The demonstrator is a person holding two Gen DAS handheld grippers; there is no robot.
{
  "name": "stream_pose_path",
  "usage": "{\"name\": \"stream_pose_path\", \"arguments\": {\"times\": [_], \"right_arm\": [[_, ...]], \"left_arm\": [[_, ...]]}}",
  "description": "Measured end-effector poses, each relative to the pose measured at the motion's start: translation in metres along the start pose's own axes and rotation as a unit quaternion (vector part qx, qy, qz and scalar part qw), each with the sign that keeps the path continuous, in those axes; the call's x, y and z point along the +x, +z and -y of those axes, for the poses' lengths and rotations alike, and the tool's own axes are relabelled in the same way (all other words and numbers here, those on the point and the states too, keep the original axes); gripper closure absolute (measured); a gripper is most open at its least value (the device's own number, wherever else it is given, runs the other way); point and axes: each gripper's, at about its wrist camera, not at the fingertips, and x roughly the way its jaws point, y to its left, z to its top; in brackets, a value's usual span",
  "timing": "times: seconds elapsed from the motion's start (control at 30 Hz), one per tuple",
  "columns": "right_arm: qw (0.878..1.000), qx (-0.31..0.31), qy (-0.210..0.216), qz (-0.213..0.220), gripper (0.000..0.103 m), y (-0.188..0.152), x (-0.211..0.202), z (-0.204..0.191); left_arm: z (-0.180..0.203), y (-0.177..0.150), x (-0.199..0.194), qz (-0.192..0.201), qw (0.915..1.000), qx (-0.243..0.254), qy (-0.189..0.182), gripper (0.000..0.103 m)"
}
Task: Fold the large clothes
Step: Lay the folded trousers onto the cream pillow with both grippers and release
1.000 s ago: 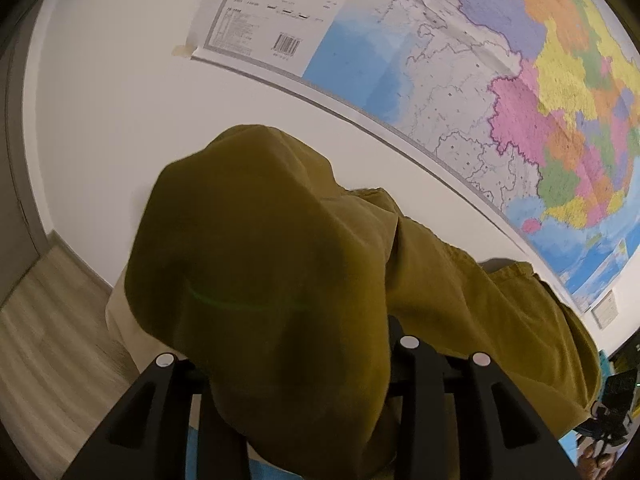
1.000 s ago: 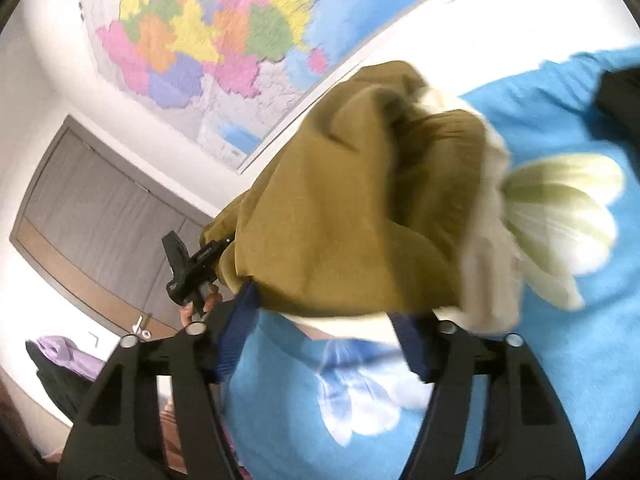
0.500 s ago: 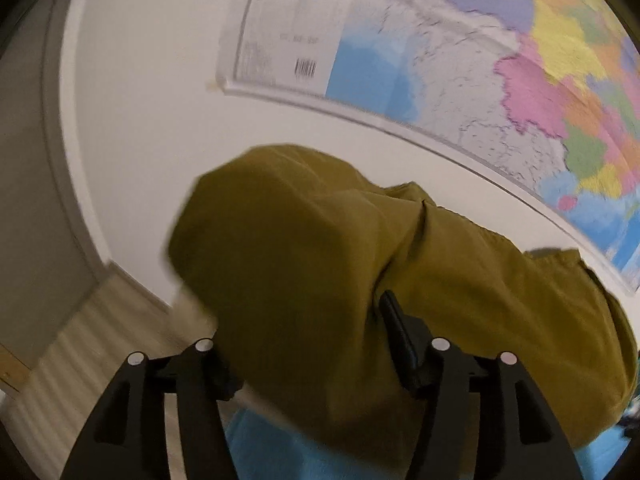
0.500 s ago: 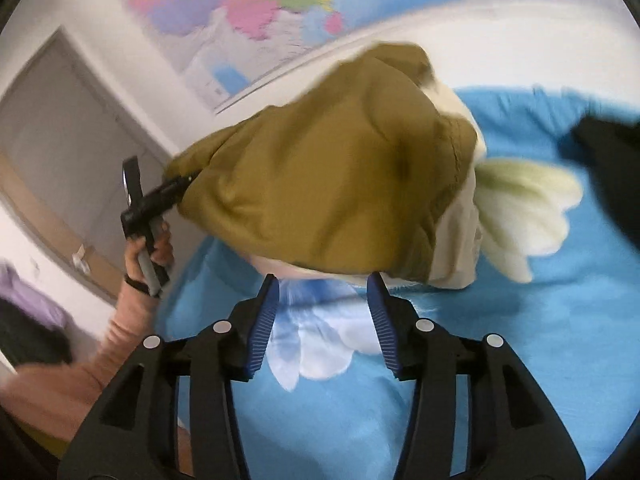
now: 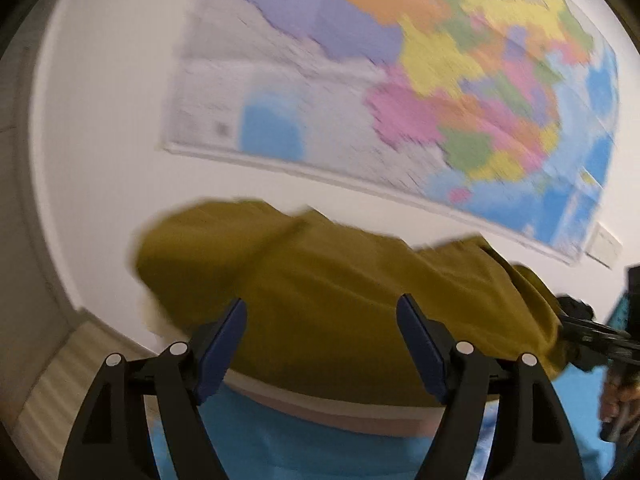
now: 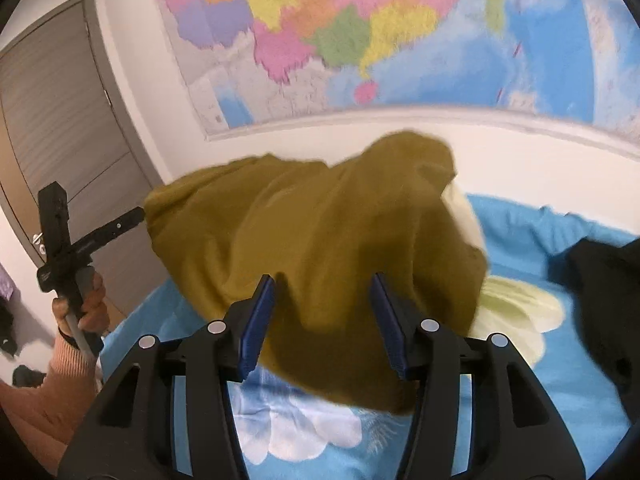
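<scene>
A: Where is the garment?

B: The olive-green garment [image 6: 320, 248] lies bunched in a mound on the bed's blue flowered sheet [image 6: 560, 392], by the white wall under the coloured map [image 6: 360, 40]. A cream lining shows at its right edge and along its near underside.

A: And the left gripper [image 5: 320, 344]?

B: Its blue-padded fingers [image 5: 220, 352] are spreading apart. The cloth lies just beyond and between them, but neither pad presses it, so it holds nothing. The view is blurred.

A: The right gripper [image 6: 322, 320]?

B: About half open. The garment's near edge droops between the fingers [image 6: 256, 320]; there is a gap on each side, and no grip that I can see.

A: Anything else around?

B: From the right wrist, the left hand [image 6: 80, 300] in a salmon sleeve grips its tool's handle at the far left, in front of a grey door [image 6: 52, 128]. A black garment [image 6: 600, 288] lies on the sheet to the right, apart from the olive one.
</scene>
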Motion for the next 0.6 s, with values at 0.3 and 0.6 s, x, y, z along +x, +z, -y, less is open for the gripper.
{"name": "stream_pose_path", "arguments": {"times": [0.3,0.6], "right_arm": [[0.999,0.021,-0.001,-0.041,0.054,-0.011,0.022,0.015],[1.0,-0.005,-0.013,0.003,0.036,-0.01,-0.008,-0.005]], "left_arm": [[0.03,-0.024,0.045,-0.05,0.9979,0.025,0.033,0.028],[0.054,-0.03,0.026,-0.052,0.9966,0.044,0.048,0.022]]}}
